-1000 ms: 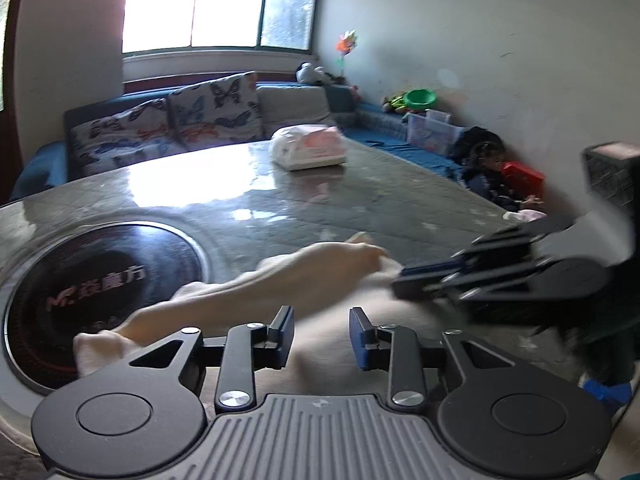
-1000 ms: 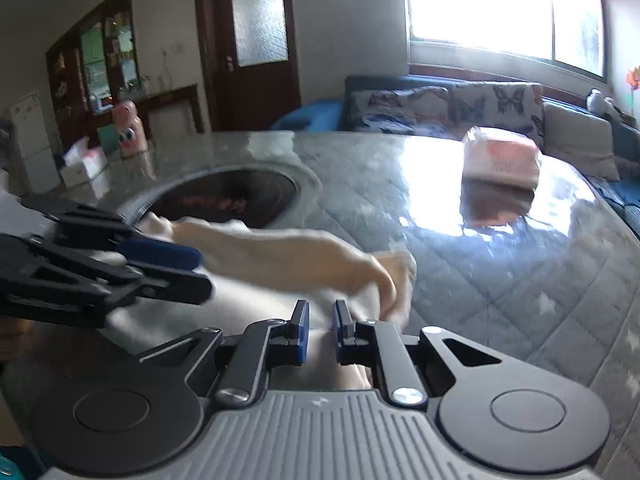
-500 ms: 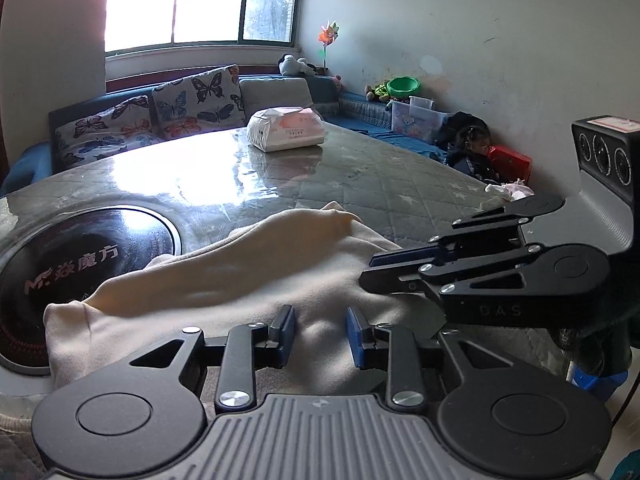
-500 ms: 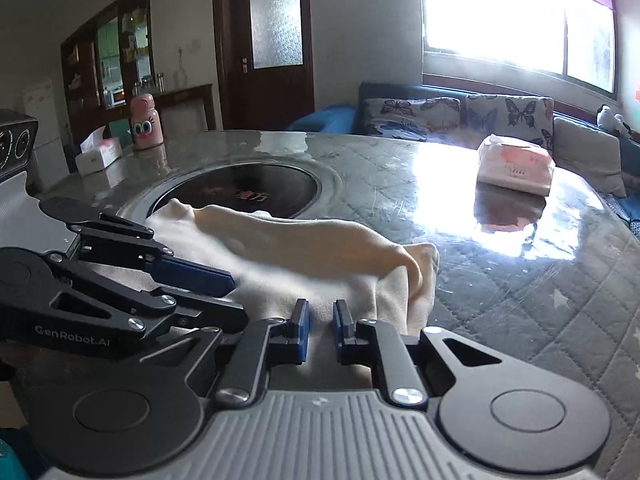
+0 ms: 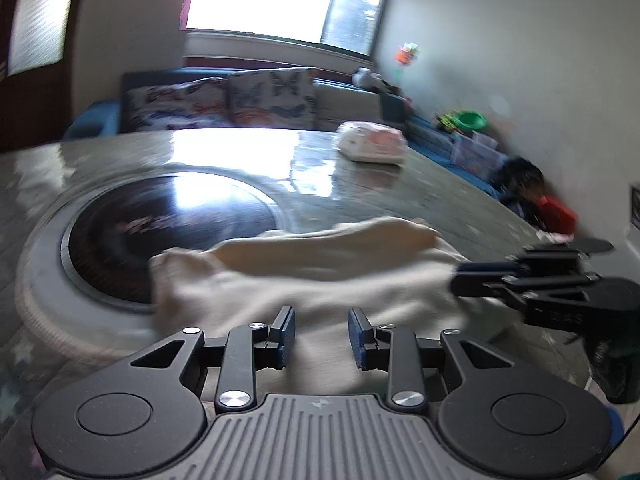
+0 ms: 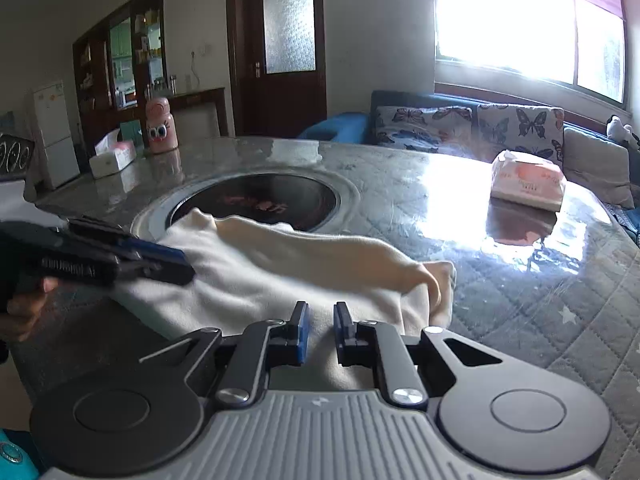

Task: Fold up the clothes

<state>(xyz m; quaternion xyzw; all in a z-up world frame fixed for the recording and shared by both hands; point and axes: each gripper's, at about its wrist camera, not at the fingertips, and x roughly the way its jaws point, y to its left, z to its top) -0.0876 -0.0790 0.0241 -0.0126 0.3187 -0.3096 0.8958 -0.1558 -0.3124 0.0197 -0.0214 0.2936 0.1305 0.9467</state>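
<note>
The cream cloth [image 6: 280, 276] lies bunched at the near edge of the surface [image 6: 520, 300], beside the inset hob. The left tool [image 5: 322, 336], slightly open and empty, has slid sideways; the right tool [image 6: 320, 330], nearly closed, pinches nothing. Regrasping probably comes next.
</note>
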